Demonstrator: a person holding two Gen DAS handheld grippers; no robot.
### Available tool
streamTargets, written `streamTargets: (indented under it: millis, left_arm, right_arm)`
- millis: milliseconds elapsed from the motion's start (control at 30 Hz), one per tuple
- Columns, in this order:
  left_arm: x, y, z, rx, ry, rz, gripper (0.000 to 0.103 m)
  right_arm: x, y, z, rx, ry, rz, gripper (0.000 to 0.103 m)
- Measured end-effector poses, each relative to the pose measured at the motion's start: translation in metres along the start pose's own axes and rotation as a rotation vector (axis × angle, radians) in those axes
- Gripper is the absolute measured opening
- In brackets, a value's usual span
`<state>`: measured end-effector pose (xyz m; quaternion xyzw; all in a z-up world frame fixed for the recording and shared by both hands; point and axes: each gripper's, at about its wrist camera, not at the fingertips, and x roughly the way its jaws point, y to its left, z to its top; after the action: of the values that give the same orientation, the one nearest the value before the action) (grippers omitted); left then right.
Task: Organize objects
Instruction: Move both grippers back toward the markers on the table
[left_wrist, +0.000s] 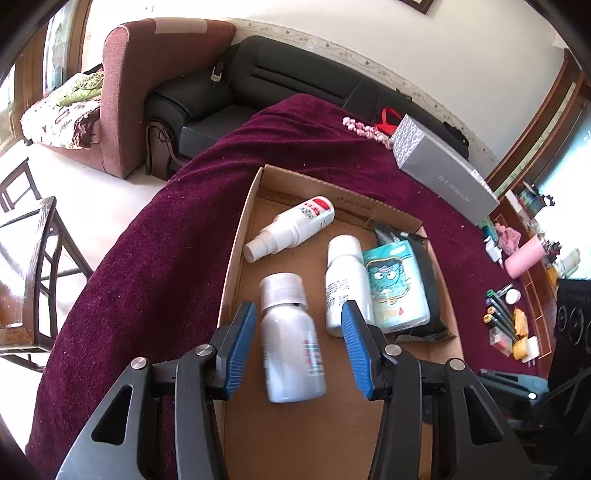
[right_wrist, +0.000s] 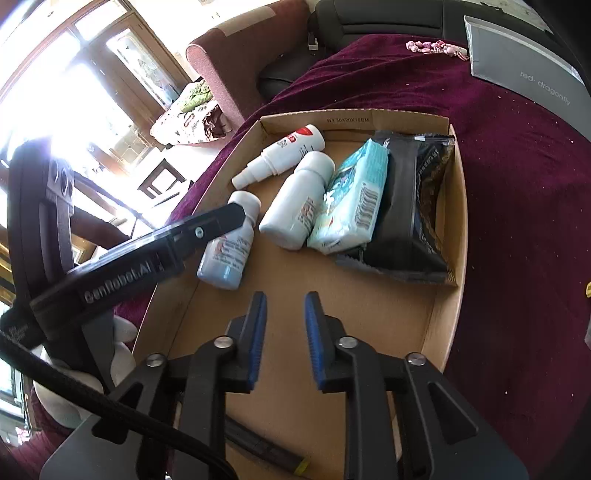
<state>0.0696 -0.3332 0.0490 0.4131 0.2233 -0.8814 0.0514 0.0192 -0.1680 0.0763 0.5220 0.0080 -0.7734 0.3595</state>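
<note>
An open cardboard box (left_wrist: 236, 251) lies on a maroon cloth. A small silver-white bottle (left_wrist: 290, 347) rests on its side on the box floor. My left gripper (left_wrist: 298, 306) is open and straddles that bottle, with a gap showing at each blue pad. Further in lie a white spray bottle (left_wrist: 291, 227), a plain white bottle (left_wrist: 345, 284), a teal tissue pack (left_wrist: 395, 288) and a black pouch (left_wrist: 424, 266). My right gripper (right_wrist: 285, 295) hovers over the bare box floor, its jaws slightly open with nothing between them. In the right wrist view the small bottle (right_wrist: 225, 254) lies partly under the left gripper's finger (right_wrist: 221, 221).
A long grey box (left_wrist: 443, 173) and pink beads (left_wrist: 365, 129) sit at the far side of the cloth. Markers and small items (left_wrist: 506, 317) and a pink bottle (left_wrist: 524, 256) are at the right. A black sofa (left_wrist: 258, 85) stands behind, a wooden chair (left_wrist: 29, 258) at the left.
</note>
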Motion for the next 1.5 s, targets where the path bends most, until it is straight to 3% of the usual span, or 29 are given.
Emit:
streamTargets:
  millis: [100,233,533,733,933,1200,1500]
  left_arm:
    - [-0.007,-0.002,0.001,-0.001,-0.018,-0.012,0.042]
    - [-0.016,-0.006,0.001,0.001,-0.028,-0.027,0.050]
    - [-0.028,-0.020,-0.010,-0.012,-0.014,-0.075,0.051]
    - [-0.035,-0.039,-0.020,-0.001,-0.001,-0.107,0.051]
    - [-0.041,-0.074,-0.029,0.058,0.006,-0.138,0.051]
    - [-0.034,-0.143,-0.048,0.164,0.080,-0.225,0.051]
    - [-0.005,-0.218,-0.082,0.298,0.181,-0.237,0.051]
  right_arm:
    - [-0.004,-0.002,-0.006,0.001,-0.005,-0.002,0.022]
    - [-0.010,-0.011,-0.011,0.030,-0.011,0.000,0.028]
    - [-0.028,-0.035,-0.028,0.116,-0.041,0.008,0.037]
    - [-0.051,-0.055,-0.039,0.183,-0.093,0.079,0.039]
    - [-0.090,-0.066,-0.057,0.203,-0.185,0.061,0.050]
    - [-0.134,-0.130,-0.097,0.337,-0.261,0.007,0.050]
    - [-0.203,-0.219,-0.141,0.549,-0.426,-0.067,0.055]
